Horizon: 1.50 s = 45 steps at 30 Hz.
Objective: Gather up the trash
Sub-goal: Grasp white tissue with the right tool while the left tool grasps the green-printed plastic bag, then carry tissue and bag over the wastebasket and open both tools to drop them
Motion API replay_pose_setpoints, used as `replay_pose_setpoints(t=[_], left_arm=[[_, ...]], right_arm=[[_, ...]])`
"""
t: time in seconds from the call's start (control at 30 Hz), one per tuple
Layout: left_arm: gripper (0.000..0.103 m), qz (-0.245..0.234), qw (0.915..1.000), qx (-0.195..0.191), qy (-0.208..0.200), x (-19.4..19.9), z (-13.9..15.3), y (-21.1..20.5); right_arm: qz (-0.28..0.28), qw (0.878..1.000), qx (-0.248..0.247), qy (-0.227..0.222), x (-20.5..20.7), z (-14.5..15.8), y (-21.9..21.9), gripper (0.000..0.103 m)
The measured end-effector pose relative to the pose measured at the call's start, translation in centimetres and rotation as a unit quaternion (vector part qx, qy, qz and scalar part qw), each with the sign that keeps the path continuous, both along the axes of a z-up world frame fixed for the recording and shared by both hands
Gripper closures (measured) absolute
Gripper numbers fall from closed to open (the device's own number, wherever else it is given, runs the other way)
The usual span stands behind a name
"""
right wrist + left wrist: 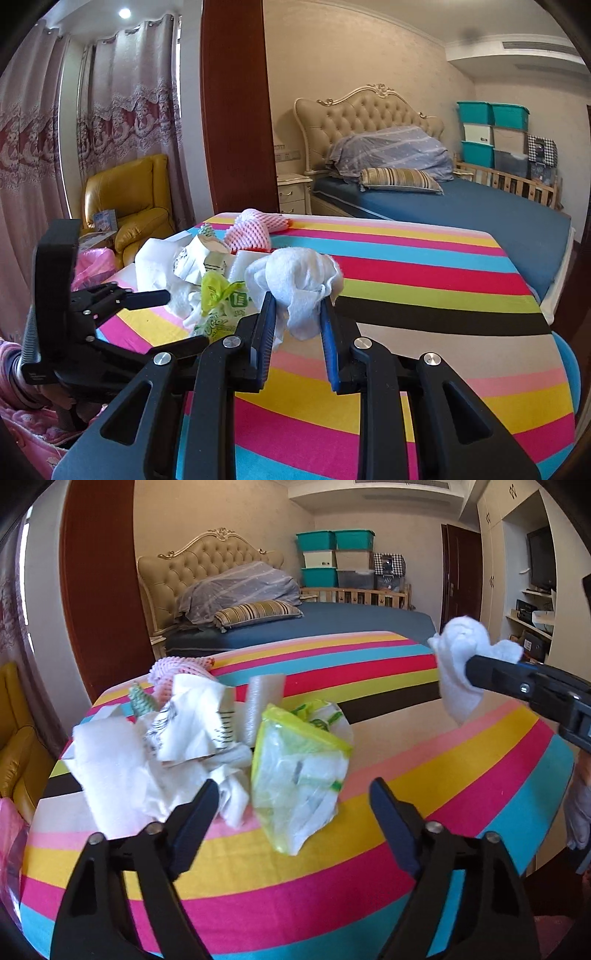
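Striped tablecloth (424, 760): fills both views, bed (351, 620) behind.
Left view: left gripper (291, 797) spread — nothing pinched — above clear yellow-edged bag (299, 775) (trash pile alongside).
Right view: right gripper (298, 306) clenched on white tissue wad (295, 280), lifted off the cloth.

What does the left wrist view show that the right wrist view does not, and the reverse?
Only the left wrist view: a dark television in white wall shelving. Only the right wrist view: lace-trimmed pink curtains, a yellow leather armchair and a pink plastic bag. Both: the striped tablecloth, the yellow-green plastic bag, and the crumpled white tissue clamped in the right gripper; the left gripper is open.
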State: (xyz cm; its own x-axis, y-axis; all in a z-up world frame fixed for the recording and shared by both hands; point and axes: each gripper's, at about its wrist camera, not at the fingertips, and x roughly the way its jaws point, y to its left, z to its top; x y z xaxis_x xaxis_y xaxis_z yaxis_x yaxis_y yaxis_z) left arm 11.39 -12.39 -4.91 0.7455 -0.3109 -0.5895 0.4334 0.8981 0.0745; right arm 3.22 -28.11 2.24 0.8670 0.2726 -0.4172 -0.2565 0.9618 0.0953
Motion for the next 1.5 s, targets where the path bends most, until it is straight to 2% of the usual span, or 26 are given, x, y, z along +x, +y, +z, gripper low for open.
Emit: replay_pose_setpoints(t=[0.1,0.13,0.17,0.23,0.33,0.43,0.57,0.7,0.87,1.17,1.5], left_arm=[[0.039,-0.002,0.9999,-0.001,0.014,1.1,-0.5,-0.8],[0.046,-0.004,0.9998,0.000,0.019,1.4,-0.7,-1.0],[0.059,-0.006,0.9997,0.002,0.025,1.6,-0.9,-1.1],[0.076,-0.014,0.9994,0.011,0.028,1.6,-1.3,-1.6],[0.084,-0.031,0.9994,0.013,0.004,0.4,-0.9,-1.0],[0.084,-0.041,0.9988,0.006,-0.025,-1.3,0.2,-0.1],[0.084,-0.039,0.9986,0.004,-0.035,-2.9,0.6,1.5],[0.084,-0.019,0.9992,-0.008,-0.033,-3.7,1.0,3.4],[0.084,0.014,0.9985,-0.009,-0.053,-5.2,2.1,6.4],[0.084,0.067,0.9962,-0.013,-0.054,-6.2,3.4,11.7],[0.084,0.110,0.9929,-0.016,-0.042,-7.3,2.6,15.6]], right_arm=[[-0.002,1.000,0.001,0.002,-0.3,-0.2,-0.2,0.079],[-0.002,1.000,0.002,0.003,-0.2,-0.2,-0.3,0.079],[-0.002,1.000,0.001,0.004,-0.2,-0.3,-0.3,0.079],[-0.001,1.000,-0.001,0.006,-0.2,-0.4,-0.3,0.079],[0.004,1.000,-0.008,0.008,-0.4,-0.5,0.1,0.079],[0.011,1.000,-0.017,0.009,-0.4,-0.7,1.1,0.079],[0.020,0.999,-0.022,0.012,-0.6,-0.9,1.7,0.079],[0.036,0.999,-0.029,0.005,-0.9,-0.8,2.6,0.079],[0.061,0.997,-0.032,0.016,0.0,-0.9,4.6,0.079],[0.121,0.990,-0.060,0.027,0.4,-0.8,10.6,0.079],[0.170,0.982,-0.064,0.053,1.8,-1.5,15.1,0.079]])
